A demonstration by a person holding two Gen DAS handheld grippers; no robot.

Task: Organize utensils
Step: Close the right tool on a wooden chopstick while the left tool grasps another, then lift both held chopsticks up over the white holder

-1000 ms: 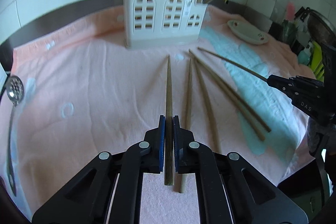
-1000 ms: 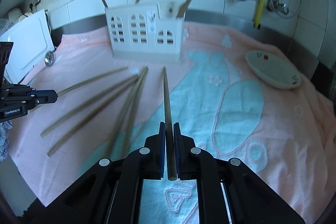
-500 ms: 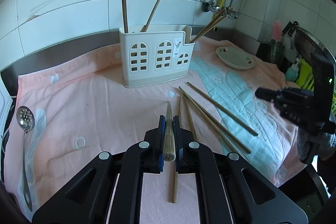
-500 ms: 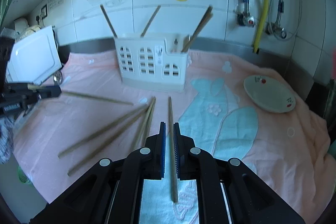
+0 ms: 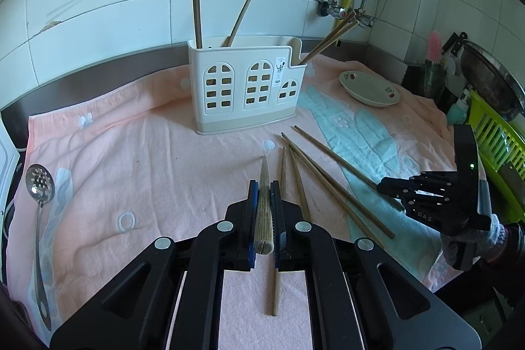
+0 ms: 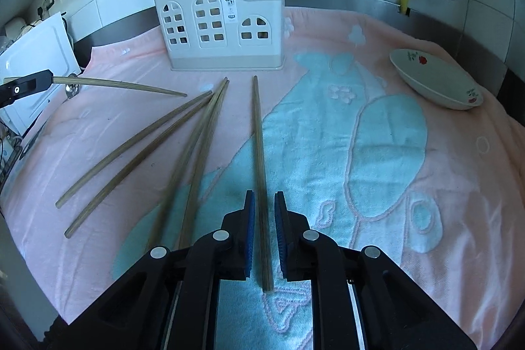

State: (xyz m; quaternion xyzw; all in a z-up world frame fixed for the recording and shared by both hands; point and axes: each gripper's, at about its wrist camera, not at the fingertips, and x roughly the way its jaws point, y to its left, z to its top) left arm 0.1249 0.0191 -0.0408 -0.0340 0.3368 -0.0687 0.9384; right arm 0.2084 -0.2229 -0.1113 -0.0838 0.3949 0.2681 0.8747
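Left gripper (image 5: pixel 263 189): jaws clamped on a bamboo chopstick (image 5: pixel 263 199), lifted off the cloth, tip pointing toward the upper centre of the left wrist view; the same stick shows at the left edge of the right wrist view, clear of the surface

Right gripper (image 6: pixel 262 199): jaws apart, straddling a second chopstick (image 6: pixel 259 159) that lies flat on the towel (image 6: pixel 393 153); a gap shows on both sides of the stick, pads not touching it

Loose chopsticks (image 6: pixel 157 153): four more lie on the towel left of the right gripper in the right wrist view, fanned out, the inner two nearly touching along their length

White utensil holder (image 5: pixel 246 84): stands upright at centre of the left wrist view, beyond the tips of the loose sticks. Chopsticks already stand in it, one in the left compartment, one leaning in the middle, a pair in the low right compartment

Shallow dish (image 6: pixel 436 77): upper right of the right wrist view, on the towel, well apart from the holder

Slotted spoon (image 5: pixel 39 195): far left of the left wrist view, on the towel
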